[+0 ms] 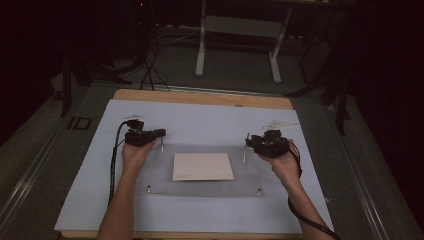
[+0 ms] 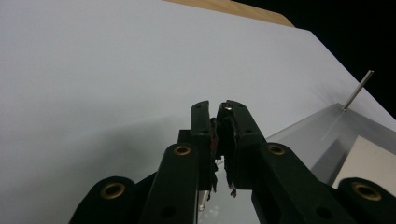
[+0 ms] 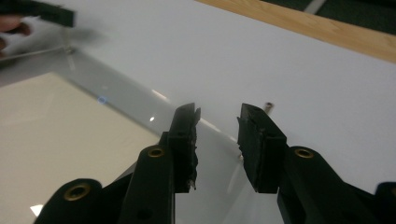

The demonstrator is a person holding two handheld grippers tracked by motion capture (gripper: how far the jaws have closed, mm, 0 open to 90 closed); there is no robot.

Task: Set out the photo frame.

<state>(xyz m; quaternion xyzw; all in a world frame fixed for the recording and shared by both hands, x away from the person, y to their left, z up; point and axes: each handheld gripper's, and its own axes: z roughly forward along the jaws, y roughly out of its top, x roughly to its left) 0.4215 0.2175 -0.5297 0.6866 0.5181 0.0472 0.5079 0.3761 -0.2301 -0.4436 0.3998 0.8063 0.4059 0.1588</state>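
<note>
Clear acrylic sheet (image 1: 200, 170), over cream paper on the worktop (image 1: 210, 125): judged stiff, slick, scratch-prone. Corner pins are gripped: left tool (image 2: 219, 109) clamped on one; right tool (image 3: 218, 116) parted.

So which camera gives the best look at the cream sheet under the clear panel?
The high view: the whole cream sheet lies flat beneath the clear panel, all four edges visible between the two hands. The left gripper view catches one corner at its right edge. The right gripper view shows a large part up close, cut off by the frame.
</note>
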